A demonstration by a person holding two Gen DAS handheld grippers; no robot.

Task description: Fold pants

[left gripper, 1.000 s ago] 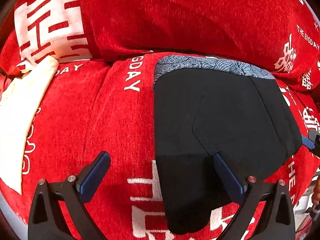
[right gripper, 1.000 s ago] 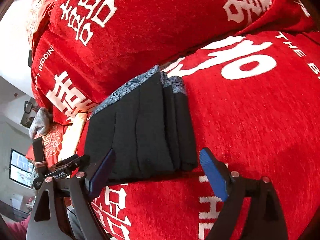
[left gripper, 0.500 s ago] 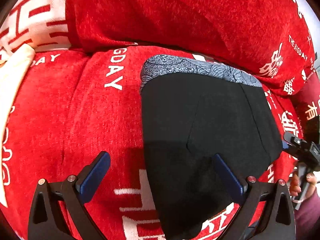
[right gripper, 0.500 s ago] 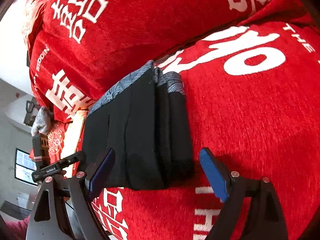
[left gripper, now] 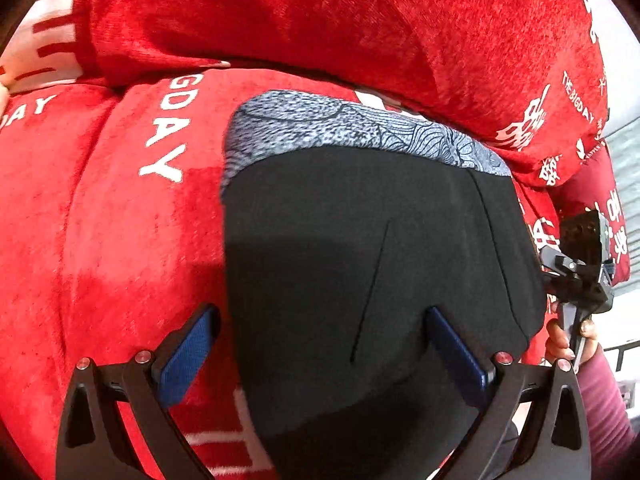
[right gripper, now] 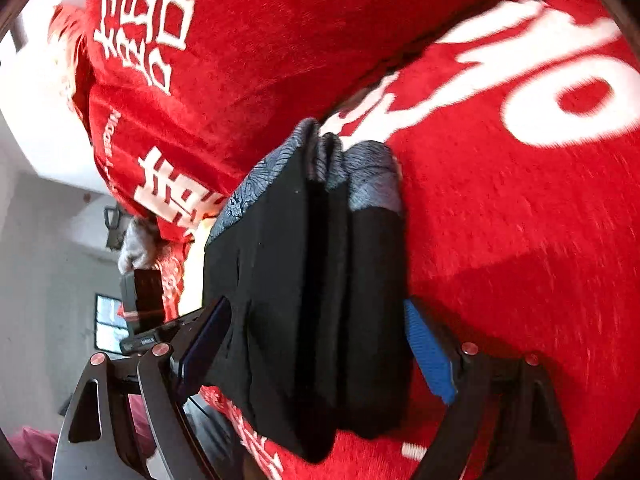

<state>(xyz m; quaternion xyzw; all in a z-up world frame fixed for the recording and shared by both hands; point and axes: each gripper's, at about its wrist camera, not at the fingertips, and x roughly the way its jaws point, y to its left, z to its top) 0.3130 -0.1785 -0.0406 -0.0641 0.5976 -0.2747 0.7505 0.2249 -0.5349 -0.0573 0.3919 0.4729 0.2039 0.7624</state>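
Lying on a red sofa cushion [left gripper: 120,240] are the black pants [left gripper: 360,260], folded into a thick stack with a gray patterned waistband [left gripper: 340,124] at the far end. White letters are printed on the red cloth. A red back cushion [left gripper: 320,20] stands just behind the waistband.

From the left wrist camera, the left gripper [left gripper: 320,360] has its two blue fingers [left gripper: 184,356] spread wide apart. One finger is over the red cushion just left of the pants, and the other is over the black cloth near the right side. It is not pinching anything. Far on the right, a hand [left gripper: 568,340] holds the other tool beside the right edge of the pants.

From the right wrist camera, the pants [right gripper: 320,280] show their folded layers from the side, like pages of a book. The right gripper [right gripper: 316,360] is wide open too, with a blue finger [right gripper: 428,356] on each side of the stack. I cannot tell if the fingers touch the cloth. The left tool shows at the left, past the pants.
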